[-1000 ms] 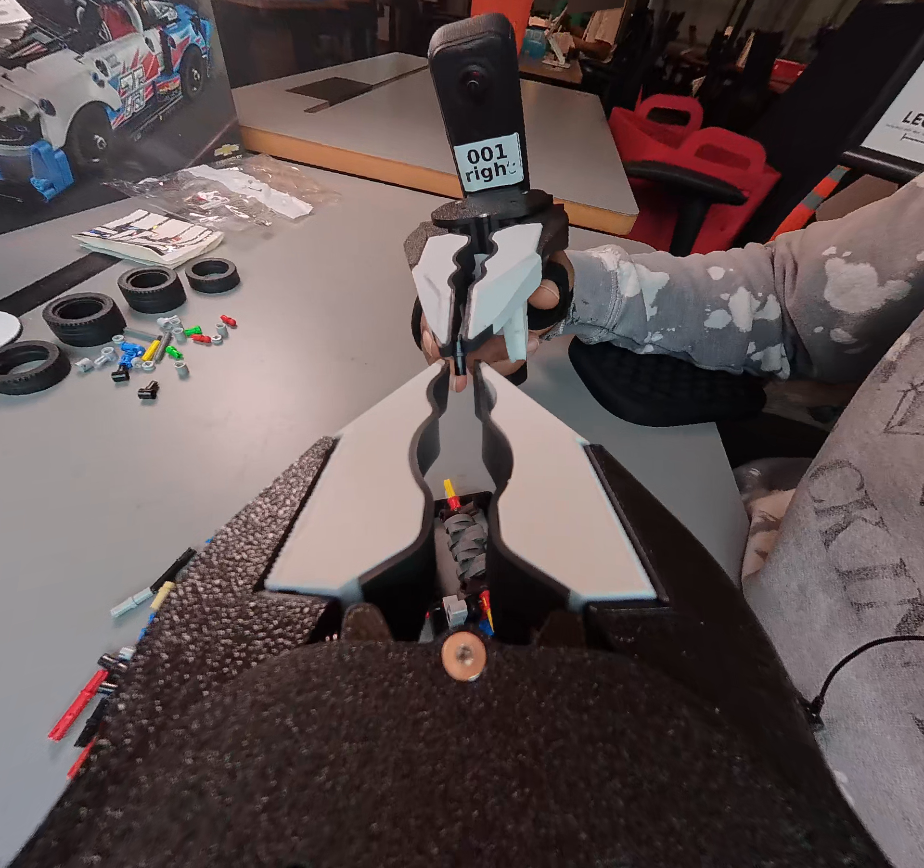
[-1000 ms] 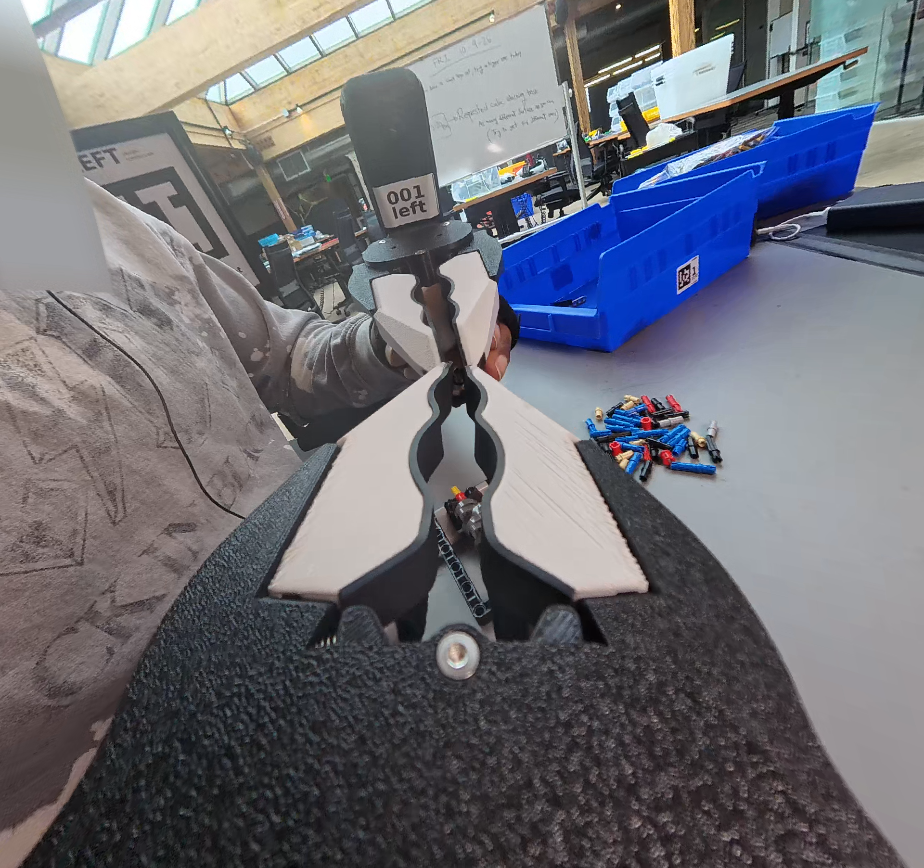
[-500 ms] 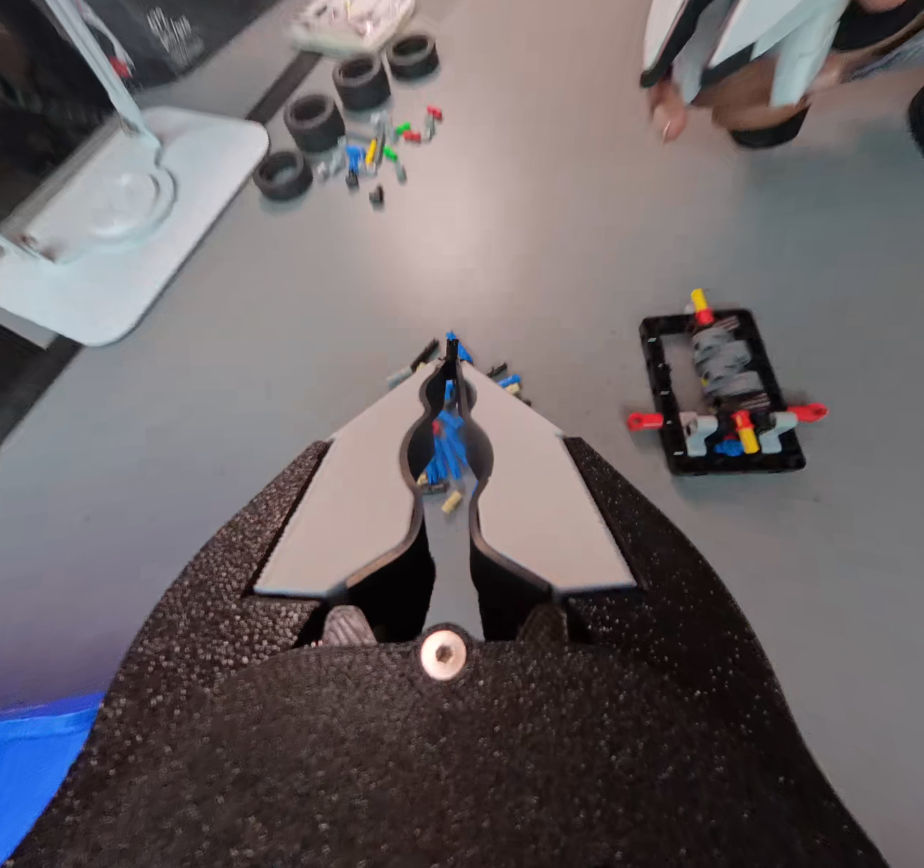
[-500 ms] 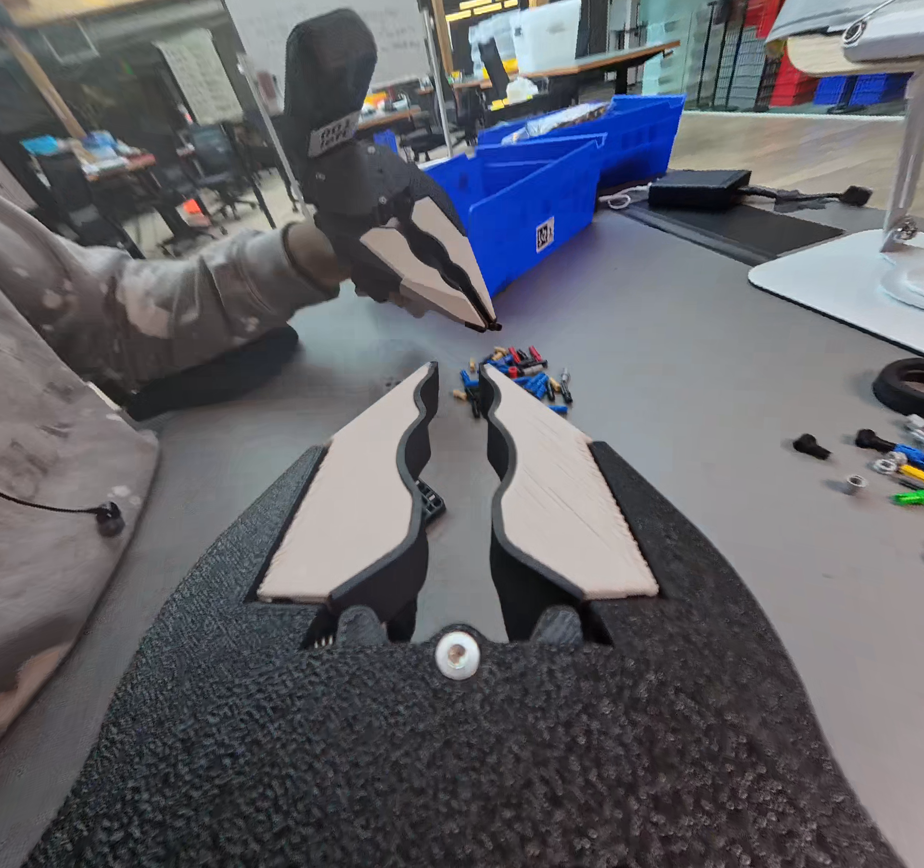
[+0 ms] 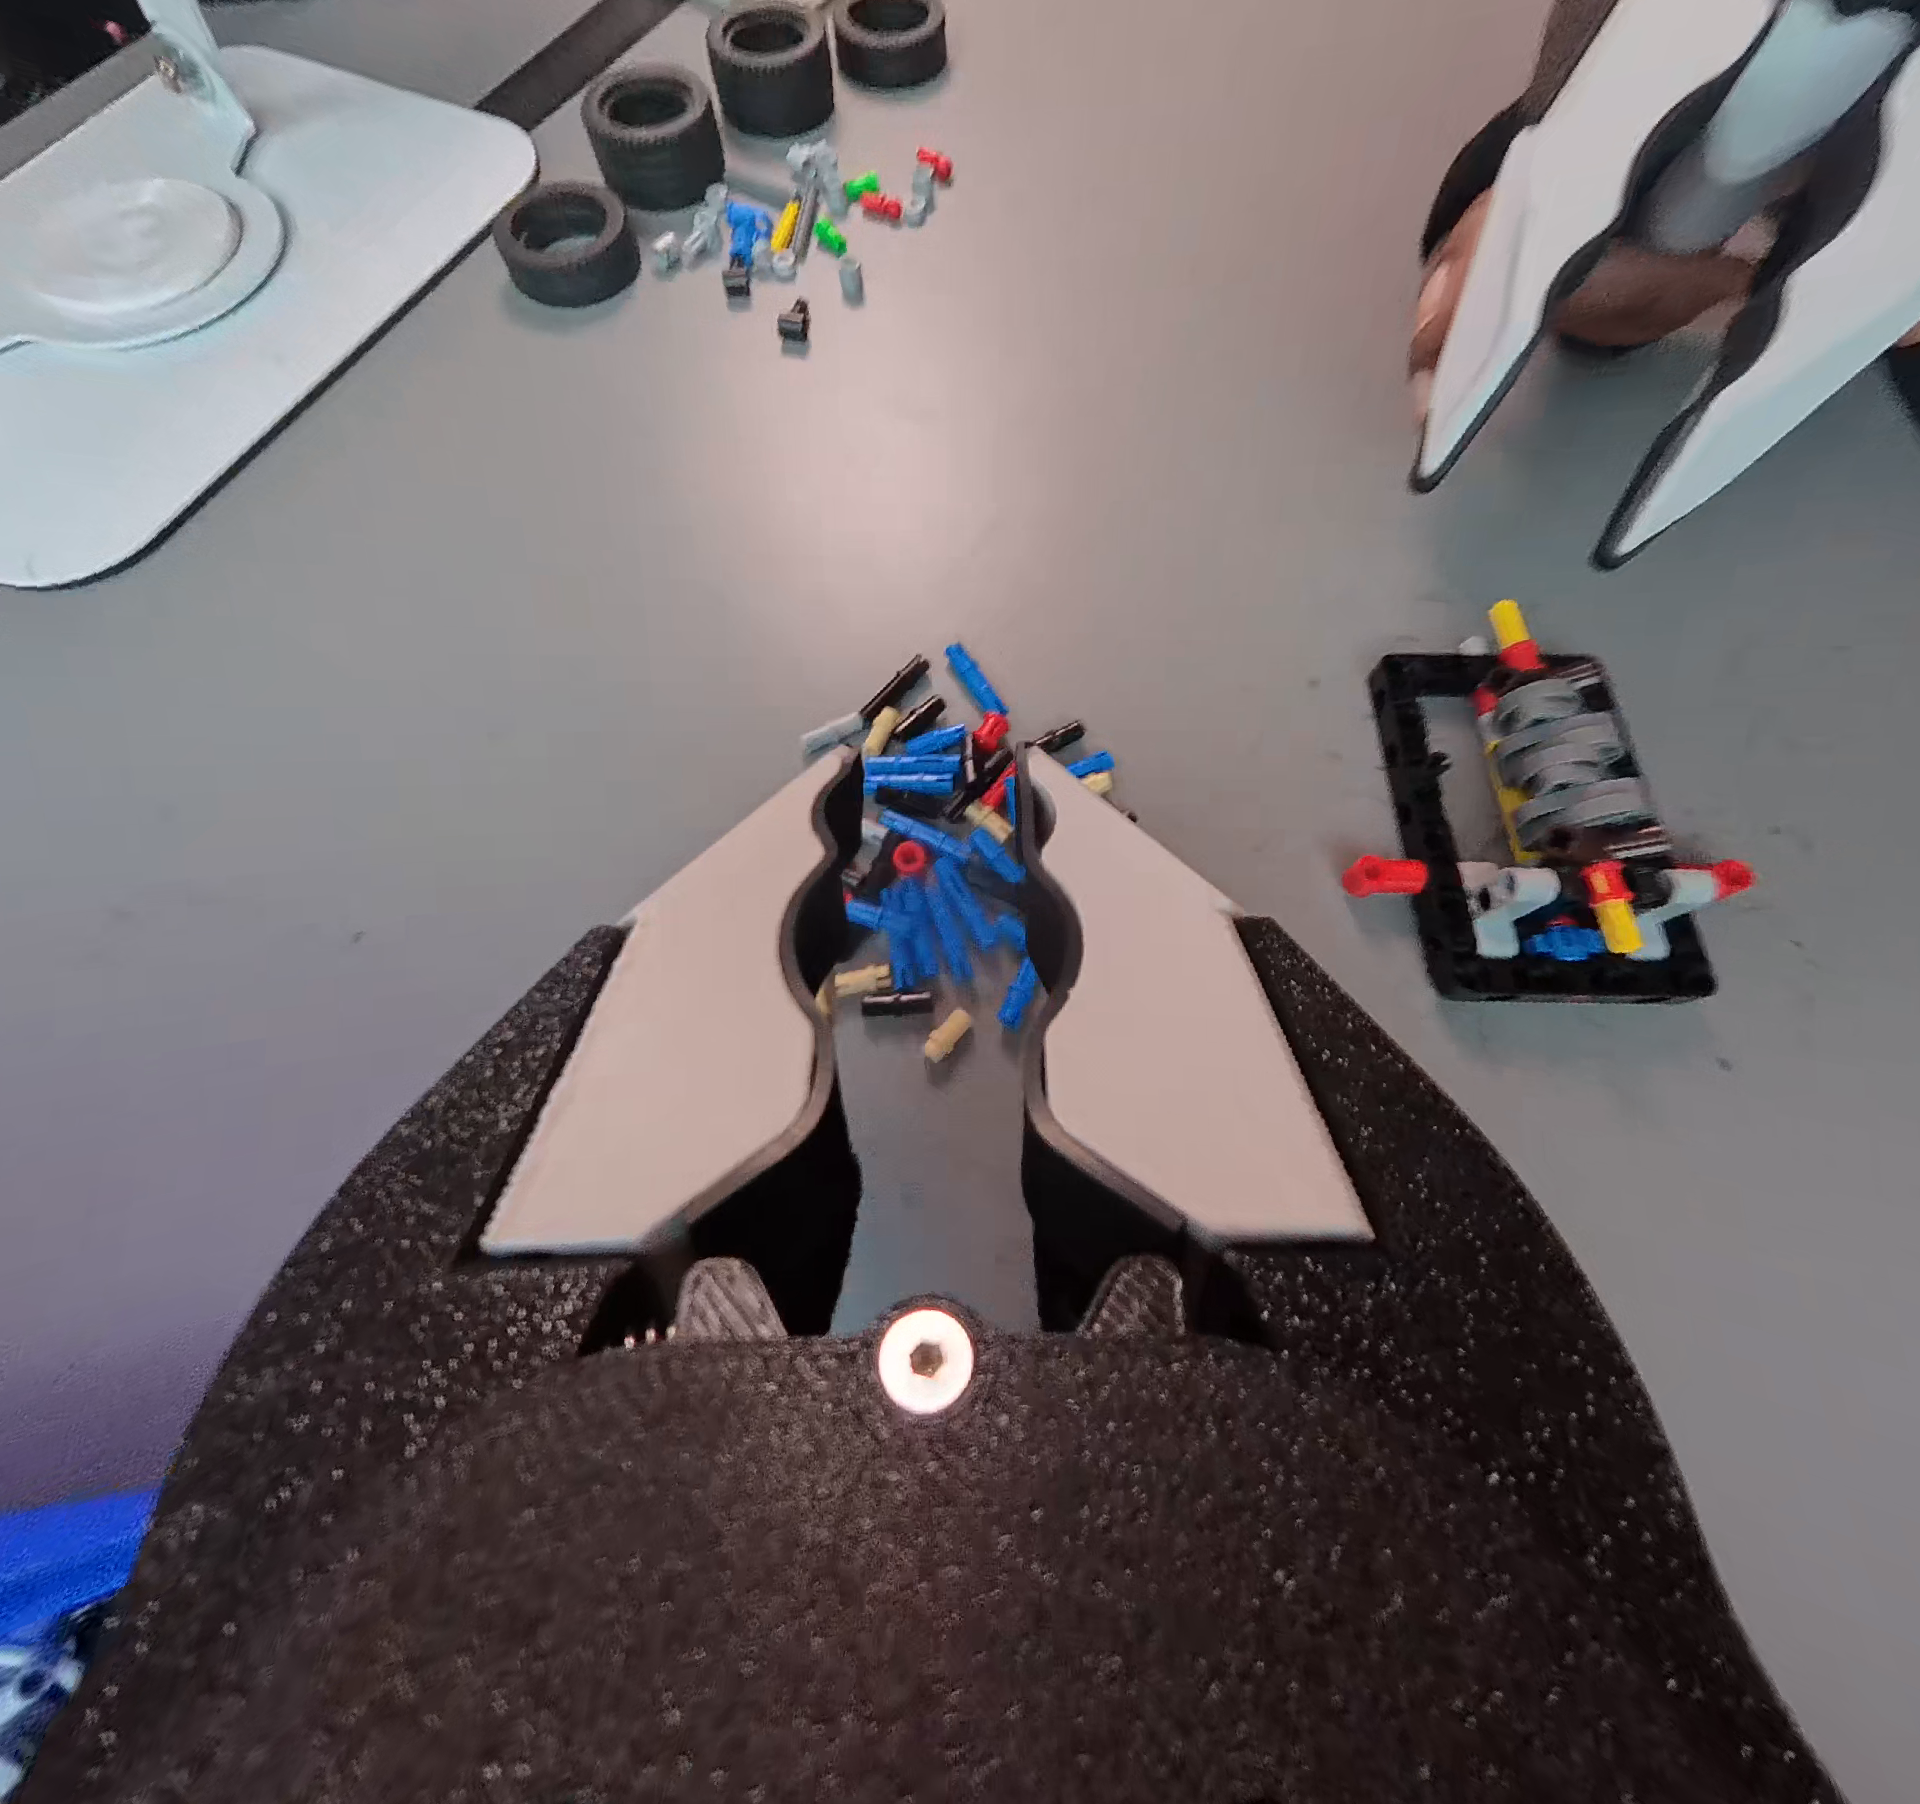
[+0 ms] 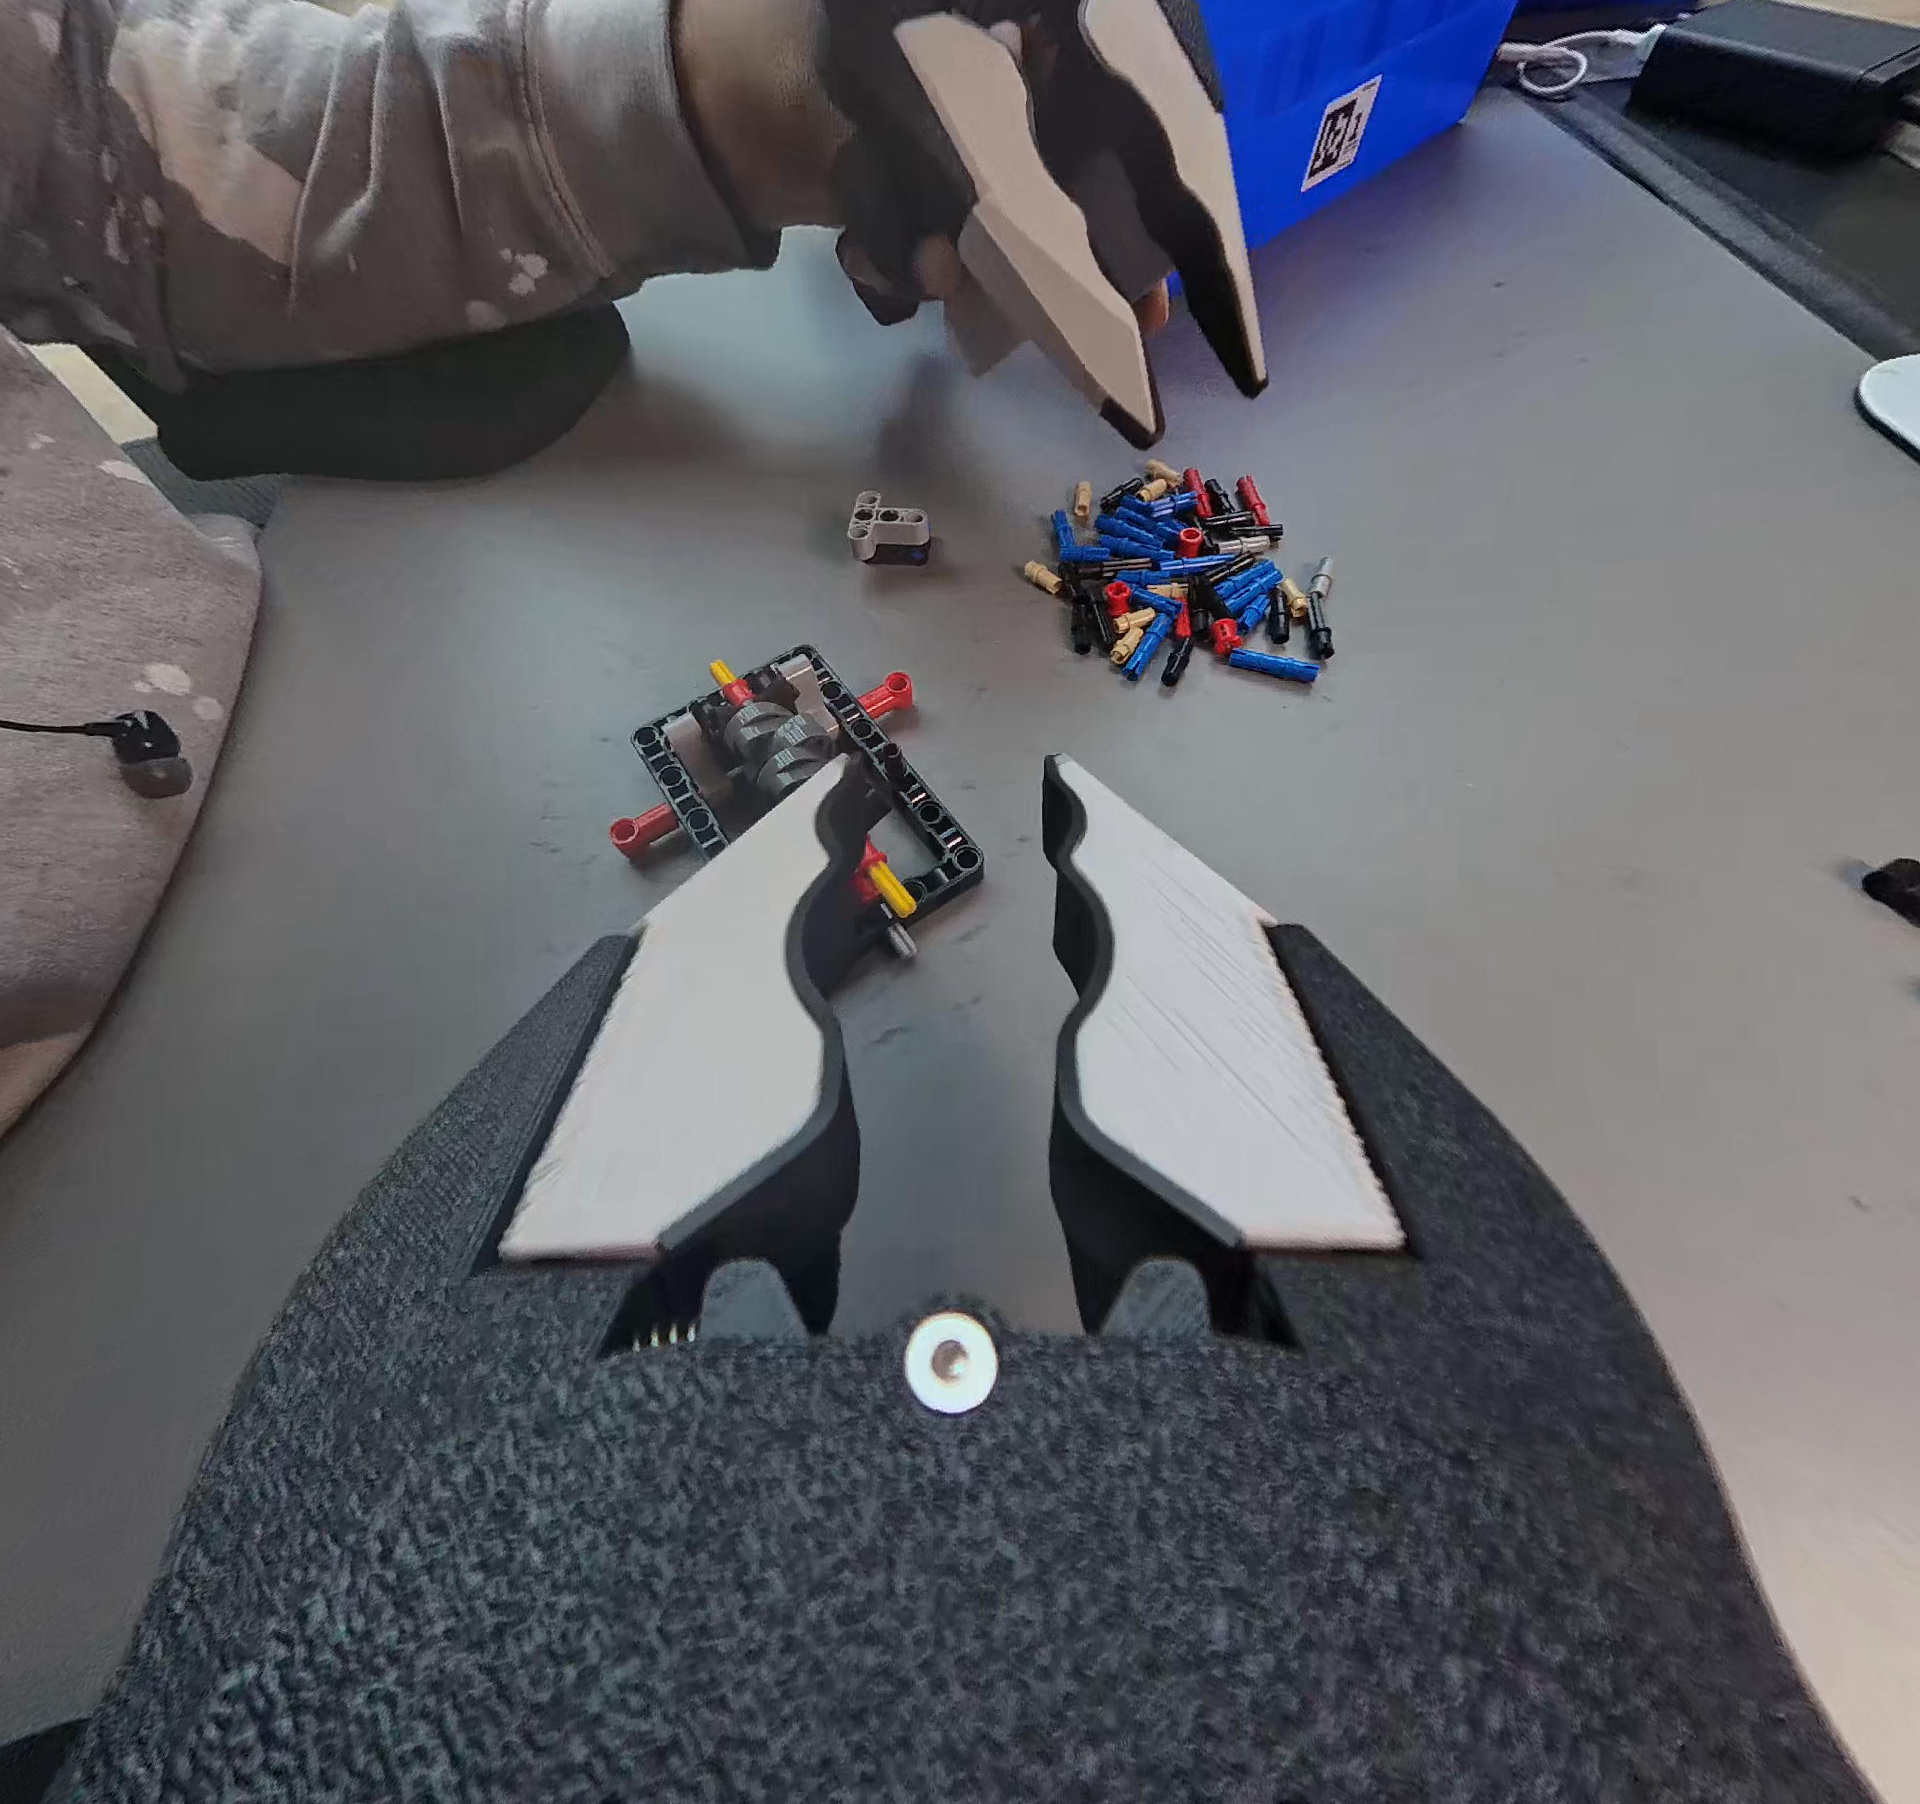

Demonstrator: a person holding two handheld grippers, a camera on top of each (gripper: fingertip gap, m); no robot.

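left tool [image 5: 940, 757] – over pin pile [image 5: 940, 881] | right tool [image 6: 945, 767] – beside black frame [image 6: 935, 835]

Matt grey smooth tabletop [image 5: 436, 819]. Glossy plastic pins in blue, black, red and tan [image 6: 1179, 570]. Ridged black rubber tyres [image 5: 652, 136], far left. Grainy black plastic gripper body [image 6: 935, 1567] with a shiny metal screw [image 6: 950, 1362]. Mottled grey cloth sleeve [image 6: 312, 154].
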